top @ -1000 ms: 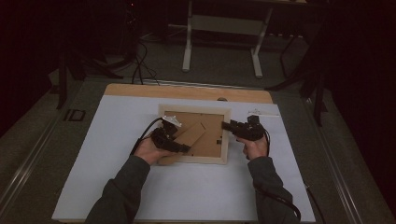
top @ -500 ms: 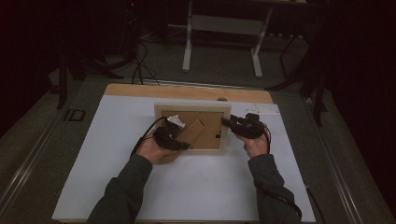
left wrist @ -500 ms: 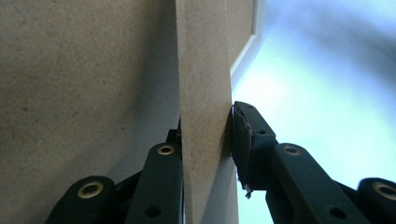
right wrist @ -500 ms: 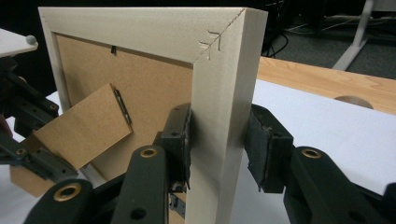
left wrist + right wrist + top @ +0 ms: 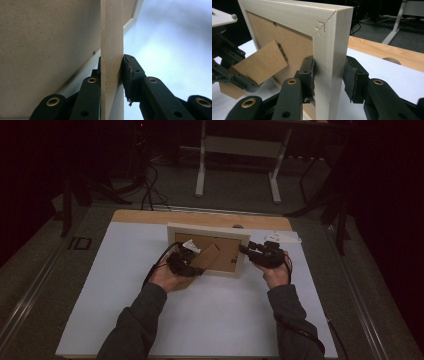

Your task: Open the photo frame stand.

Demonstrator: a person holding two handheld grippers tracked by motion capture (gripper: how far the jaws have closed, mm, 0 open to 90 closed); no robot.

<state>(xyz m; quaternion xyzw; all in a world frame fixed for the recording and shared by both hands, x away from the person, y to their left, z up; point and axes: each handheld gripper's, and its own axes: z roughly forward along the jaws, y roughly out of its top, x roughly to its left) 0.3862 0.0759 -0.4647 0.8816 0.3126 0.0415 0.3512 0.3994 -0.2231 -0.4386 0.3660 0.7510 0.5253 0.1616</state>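
Observation:
A pale wooden picture frame (image 5: 207, 231) stands tilted up on the white tabletop (image 5: 125, 270), its brown back facing the person. A brown fold-out stand (image 5: 209, 256) swings off that back. My left gripper (image 5: 192, 265) has just been closing and is shut on the stand's edge (image 5: 111, 50), with both pads against the board. My right gripper (image 5: 248, 251) is shut on the frame's right rail (image 5: 332, 50), one pad on the front and one on the back. The right gripper view also shows the stand (image 5: 259, 67) and the left gripper (image 5: 234, 75).
A strip of bare wood (image 5: 145, 216) with a round hole (image 5: 238, 226) runs along the table's far edge. A small white piece (image 5: 285, 237) lies behind the right hand. A black object (image 5: 80, 243) sits off the left edge. White desk legs (image 5: 202, 165) stand on the floor beyond.
The frame has tipped up from lying nearly flat to standing steeper. The left gripper has closed onto the stand. The right hand has risen slightly with the frame's rail.

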